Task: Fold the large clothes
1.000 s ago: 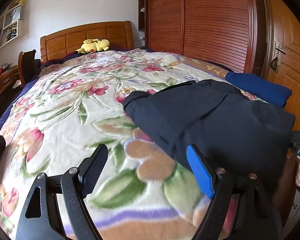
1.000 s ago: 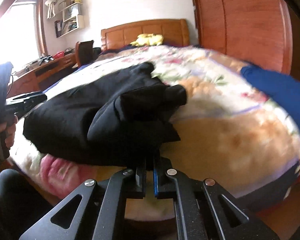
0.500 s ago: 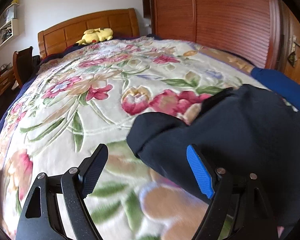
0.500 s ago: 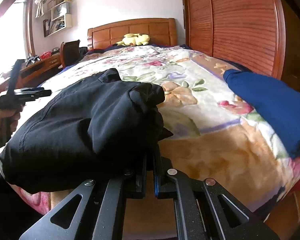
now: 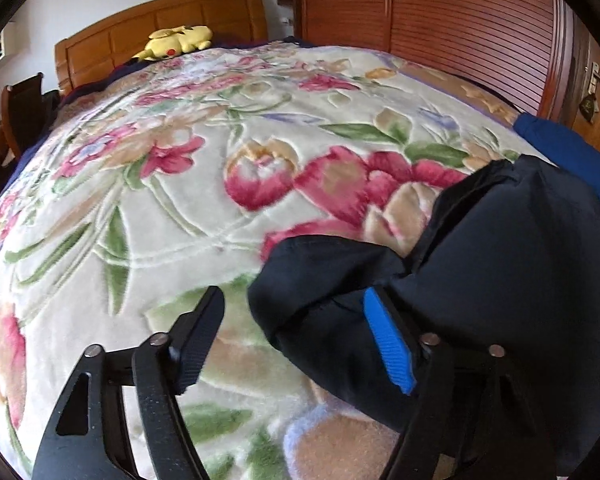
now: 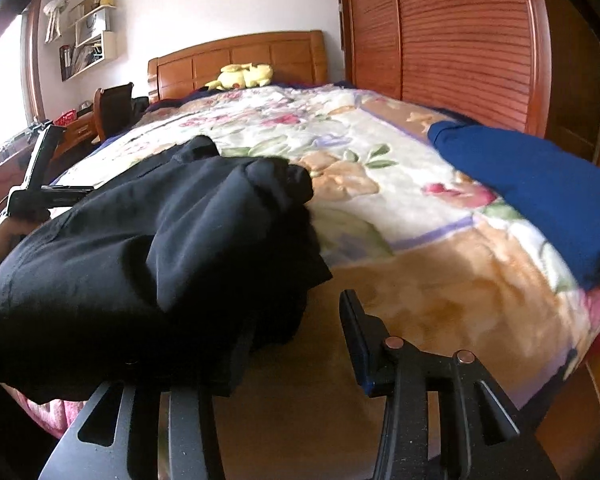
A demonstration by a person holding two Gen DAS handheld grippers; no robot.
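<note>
The left gripper [image 5: 292, 332] stands with its jaws wide apart; a rolled edge of the black garment [image 5: 500, 280] bulges into the gap and lies against the blue pad of one finger [image 5: 388, 344], while the other finger is clear of the cloth, over the blanket [image 5: 180, 208]. The right gripper [image 6: 296, 344] is also spread apart; one finger [image 6: 356, 332] stands free over the blanket near the foot edge of the bed, the other is partly buried under the garment's drooping fold, with nothing pinched between them.

The garment lies in a loose heap near the foot of the bed, toward its left corner in the right wrist view, bunched and partly doubled over. Just beyond it to the right, a blue cloth [image 6: 540, 188] rests folded at the bed's right edge. At the far end a yellow plush toy [image 5: 176, 40] lies against the headboard [image 5: 160, 24]. A slatted wardrobe [image 6: 460, 40] stands along the right side.
</note>
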